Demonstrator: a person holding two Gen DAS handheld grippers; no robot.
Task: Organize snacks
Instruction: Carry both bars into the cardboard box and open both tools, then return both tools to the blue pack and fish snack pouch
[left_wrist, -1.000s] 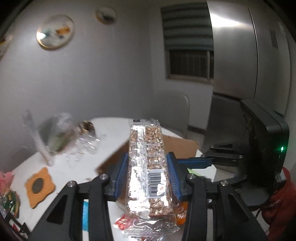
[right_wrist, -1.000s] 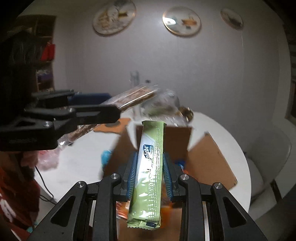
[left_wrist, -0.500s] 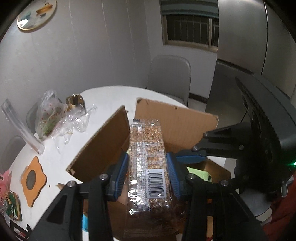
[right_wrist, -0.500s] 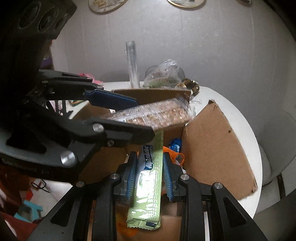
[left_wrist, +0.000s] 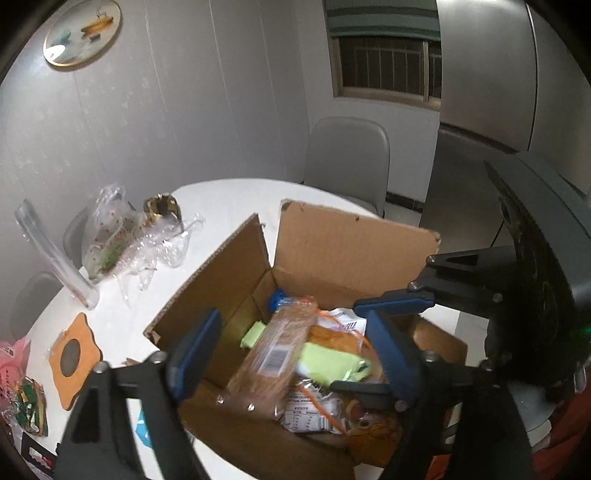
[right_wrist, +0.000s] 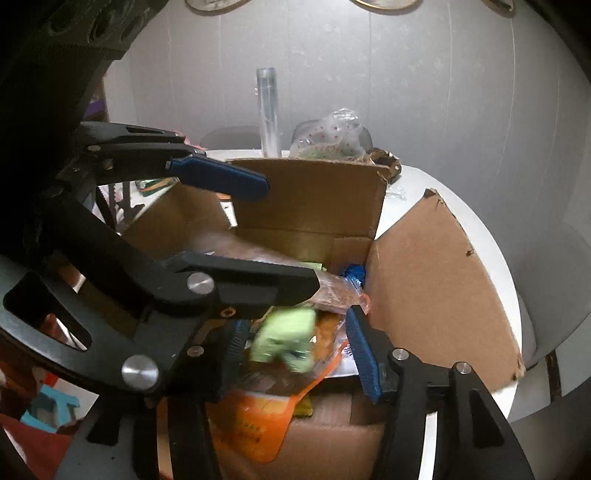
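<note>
Now both the left gripper (left_wrist: 291, 350) and right gripper (right_wrist: 295, 339) gape empty above the open brown cardboard box (left_wrist: 351, 243), where the clear-wrapped granola bar (left_wrist: 277, 354) and green foil-wrapped bar (left_wrist: 328, 360) lie.

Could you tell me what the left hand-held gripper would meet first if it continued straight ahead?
Probably the clear-wrapped cereal bar lying in the cardboard box, directly between the left hand-held gripper's open jaws; depth is uncertain.

Both claws have sprung apart, dropping granola bar (left_wrist: 275, 354) and green bar (right_wrist: 286, 334) into box (left_wrist: 343, 247).
</note>
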